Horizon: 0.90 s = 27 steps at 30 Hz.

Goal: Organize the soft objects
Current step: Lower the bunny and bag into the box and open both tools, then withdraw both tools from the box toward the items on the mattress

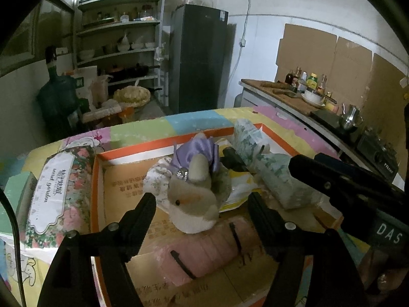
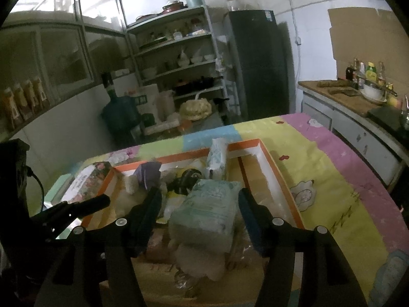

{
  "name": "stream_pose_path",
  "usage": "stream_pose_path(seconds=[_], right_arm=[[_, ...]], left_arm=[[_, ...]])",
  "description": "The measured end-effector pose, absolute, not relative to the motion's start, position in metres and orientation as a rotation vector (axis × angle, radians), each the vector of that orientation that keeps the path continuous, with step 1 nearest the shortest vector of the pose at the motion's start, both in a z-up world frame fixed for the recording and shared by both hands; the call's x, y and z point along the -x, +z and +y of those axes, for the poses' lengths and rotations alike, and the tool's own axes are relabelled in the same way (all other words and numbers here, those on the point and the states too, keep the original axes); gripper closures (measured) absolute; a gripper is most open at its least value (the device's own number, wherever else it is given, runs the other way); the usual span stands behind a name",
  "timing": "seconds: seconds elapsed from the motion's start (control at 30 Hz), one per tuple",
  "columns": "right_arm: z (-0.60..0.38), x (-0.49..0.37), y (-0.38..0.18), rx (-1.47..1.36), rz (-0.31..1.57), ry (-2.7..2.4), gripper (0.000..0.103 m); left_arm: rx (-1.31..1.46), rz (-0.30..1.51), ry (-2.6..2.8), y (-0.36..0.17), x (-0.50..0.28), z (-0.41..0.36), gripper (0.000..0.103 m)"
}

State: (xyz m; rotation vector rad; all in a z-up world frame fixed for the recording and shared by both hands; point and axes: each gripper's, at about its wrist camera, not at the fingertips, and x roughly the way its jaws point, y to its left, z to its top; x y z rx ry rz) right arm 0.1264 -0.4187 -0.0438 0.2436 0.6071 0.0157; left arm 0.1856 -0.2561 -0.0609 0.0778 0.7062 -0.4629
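Plush is what the left claw (image 1: 202,199) faces: a small grey-and-white stuffed bird (image 1: 191,204) sitting in the orange-rimmed cardboard box (image 1: 98,179) on the desk (image 2: 319,179) with its pastel cartoon cloth, perched at the edge of a folded pink cloth (image 1: 204,250), with a purple satin bow (image 1: 196,152) behind it. I'd judge the bird light and squashy, unlikely to slip, best pinched across its round body rather than by the upright tail. The left claw stands wide apart, one finger on each side of the bird, and I cannot tell whether either finger touches it. The right claw (image 2: 199,204) is likewise spread wide, straddling a pale green plastic-wrapped tissue pack (image 2: 204,212) in the same box; the pack looks light and yielding, but its film wrap may be slick, so a squeeze across the middle of its width seems the safest hold. A second, similar pack (image 2: 217,158) leans against the box's far wall. Outside the box, to its left, lies a floral-printed pack (image 1: 55,192).
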Motion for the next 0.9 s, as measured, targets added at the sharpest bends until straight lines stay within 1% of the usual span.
stream_pose_path(seconds=[0.17, 0.33, 0.43, 0.9], right_arm=[[-0.414, -0.117, -0.035, -0.247, 0.585, 0.013, 0.039], [-0.407, -0.108, -0.028, -0.253, 0.566, 0.018, 0.037], [-0.401, -0.103, -0.022, -0.258, 0.550, 0.025, 0.032], [-0.345, -0.089, 0.003, -0.221, 0.516, 0.090, 0.028]], left_arm=[[-0.072, 0.679, -0.460, -0.053, -0.176, -0.247, 0.023], [-0.056, 0.647, -0.447, -0.042, -0.167, -0.233, 0.023], [-0.048, 0.632, -0.436, -0.037, -0.162, -0.223, 0.023], [-0.003, 0.569, -0.364, -0.016, -0.138, -0.168, 0.023]])
